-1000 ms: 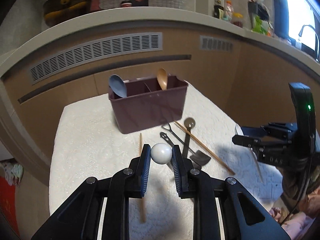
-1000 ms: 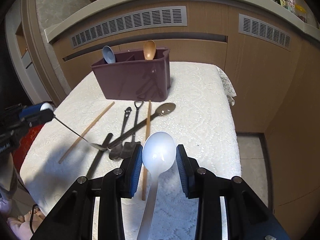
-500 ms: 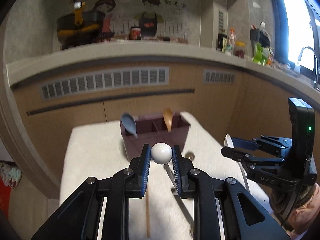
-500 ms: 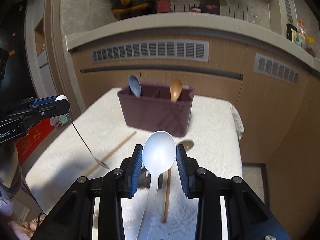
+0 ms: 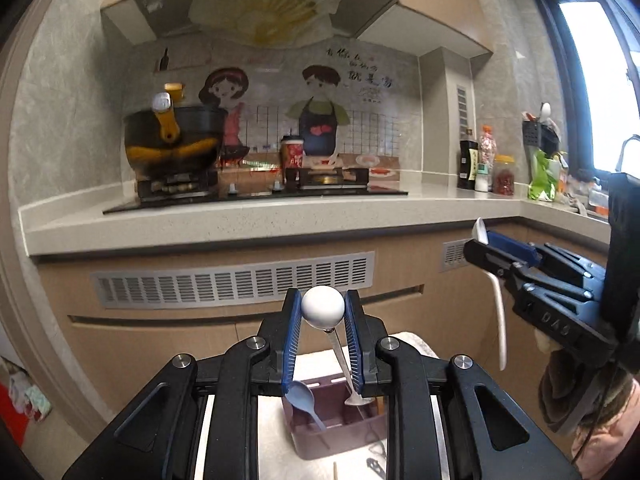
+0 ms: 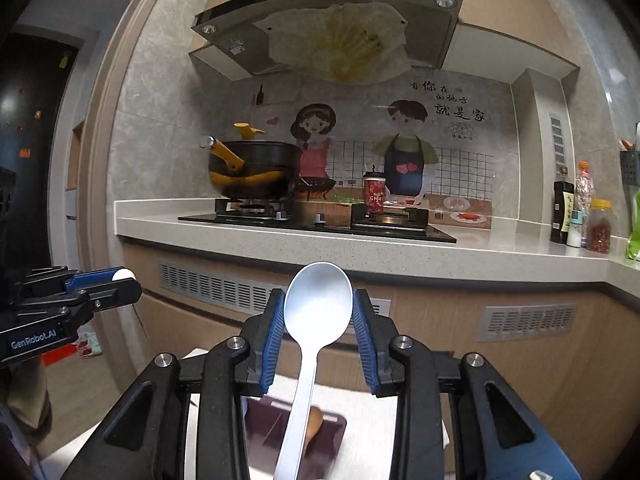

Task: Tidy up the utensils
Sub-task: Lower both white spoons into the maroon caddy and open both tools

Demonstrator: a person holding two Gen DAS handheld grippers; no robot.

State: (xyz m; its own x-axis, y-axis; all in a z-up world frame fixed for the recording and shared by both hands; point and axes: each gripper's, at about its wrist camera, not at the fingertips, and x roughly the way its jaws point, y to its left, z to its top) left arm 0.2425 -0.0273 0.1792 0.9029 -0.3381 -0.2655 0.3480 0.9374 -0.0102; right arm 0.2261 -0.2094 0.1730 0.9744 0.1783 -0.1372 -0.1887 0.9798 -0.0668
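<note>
My left gripper [image 5: 322,312] is shut on the white ball end of a thin metal spoon [image 5: 322,307]; the spoon's shaft hangs down to its bowl over the maroon utensil holder [image 5: 340,436]. A blue spoon [image 5: 302,396] stands in that holder. My right gripper [image 6: 318,308] is shut on the bowl of a white plastic spoon [image 6: 318,304], whose handle hangs down in front of the utensil holder [image 6: 260,428]; a wooden spoon [image 6: 314,420] stands in it. Both grippers are high above the table and point almost level at the kitchen counter. The right gripper [image 5: 486,246] also shows in the left wrist view.
A white cloth covers the table [image 5: 276,440] below, with a chopstick end [image 5: 335,470] and a dark metal utensil [image 5: 376,466] lying near the holder. Beyond stands a kitchen counter [image 5: 240,220] with a stove, a black pot [image 5: 172,140] and bottles [image 5: 468,164].
Both grippers have risen well above the table with their spoons and tilted up from looking down at the table to looking almost level at the counter. Neither grip has changed.
</note>
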